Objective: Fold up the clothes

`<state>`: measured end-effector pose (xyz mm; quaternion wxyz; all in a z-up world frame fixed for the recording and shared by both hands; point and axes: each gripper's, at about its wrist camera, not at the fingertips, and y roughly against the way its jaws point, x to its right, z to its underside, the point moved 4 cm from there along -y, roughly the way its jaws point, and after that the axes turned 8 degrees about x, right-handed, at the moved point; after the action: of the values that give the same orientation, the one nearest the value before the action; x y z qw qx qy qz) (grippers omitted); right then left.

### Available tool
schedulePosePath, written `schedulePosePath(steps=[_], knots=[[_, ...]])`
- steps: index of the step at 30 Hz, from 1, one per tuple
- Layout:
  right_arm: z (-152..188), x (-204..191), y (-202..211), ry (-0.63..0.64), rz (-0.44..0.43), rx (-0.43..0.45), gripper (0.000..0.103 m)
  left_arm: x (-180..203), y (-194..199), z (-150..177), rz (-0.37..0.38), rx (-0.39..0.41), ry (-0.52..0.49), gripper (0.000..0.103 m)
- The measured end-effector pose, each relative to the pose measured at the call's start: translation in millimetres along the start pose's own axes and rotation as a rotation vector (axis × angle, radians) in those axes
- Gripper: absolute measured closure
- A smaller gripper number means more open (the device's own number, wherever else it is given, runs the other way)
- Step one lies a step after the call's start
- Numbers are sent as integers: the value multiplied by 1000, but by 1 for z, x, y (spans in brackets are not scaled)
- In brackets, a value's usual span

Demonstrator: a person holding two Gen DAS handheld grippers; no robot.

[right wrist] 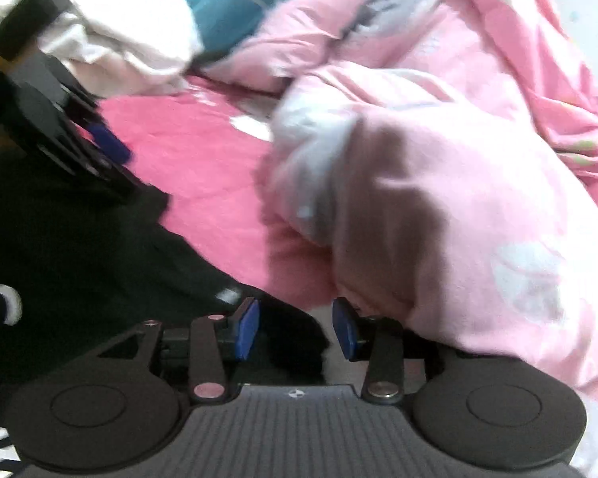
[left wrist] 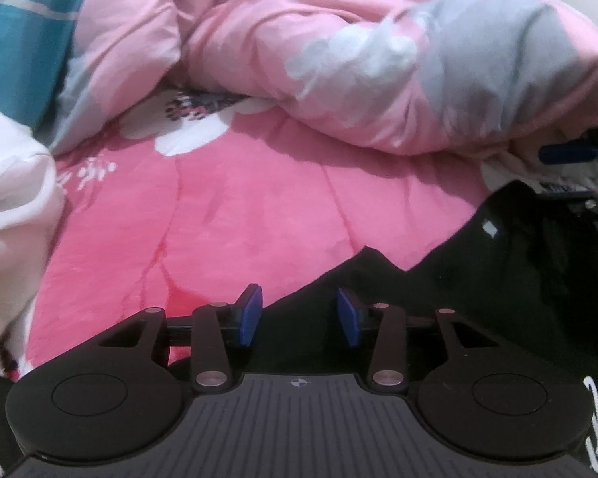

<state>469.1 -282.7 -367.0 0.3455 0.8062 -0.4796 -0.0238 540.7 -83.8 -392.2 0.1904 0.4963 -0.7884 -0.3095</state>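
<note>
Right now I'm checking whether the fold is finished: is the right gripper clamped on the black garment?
No, the right gripper stands open over the black garment, its blue pads apart and pinching no cloth.

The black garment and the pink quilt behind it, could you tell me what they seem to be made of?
The black garment looks like soft matte knit, probably cotton jersey: it lies limp, with white printed lettering. The pink quilt looks like padded woven cotton with a printed pattern: puffy folds, fine creases, dull surface.
</note>
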Motion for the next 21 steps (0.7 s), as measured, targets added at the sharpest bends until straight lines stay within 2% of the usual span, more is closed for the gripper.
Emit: schedulePosePath(steps=[2, 4, 7, 10, 19, 20, 21], knots=[[-3, -5, -6, -8, -52, -5, 60, 2, -4, 1, 23, 0, -18, 63], [-5, -15, -20, 13, -93, -24, 63, 5, -7, 2, 37, 3, -41, 68], [-10, -29, -40, 53, -164, -33, 65, 11, -9, 5, 59, 15, -79, 90], [-18, -41, -48, 112, -197, -14, 65, 15, -6, 9, 47, 38, -116, 97], [-33, -66, -90, 223, -413, -72, 65, 14, 6, 13, 15, 102, -145, 100], [-33, -67, -91, 233, -421, -79, 74, 14, 6, 13, 12, 109, -150, 100], [-34, -69, -91, 246, -427, -82, 96, 14, 7, 14, 9, 113, -156, 101]])
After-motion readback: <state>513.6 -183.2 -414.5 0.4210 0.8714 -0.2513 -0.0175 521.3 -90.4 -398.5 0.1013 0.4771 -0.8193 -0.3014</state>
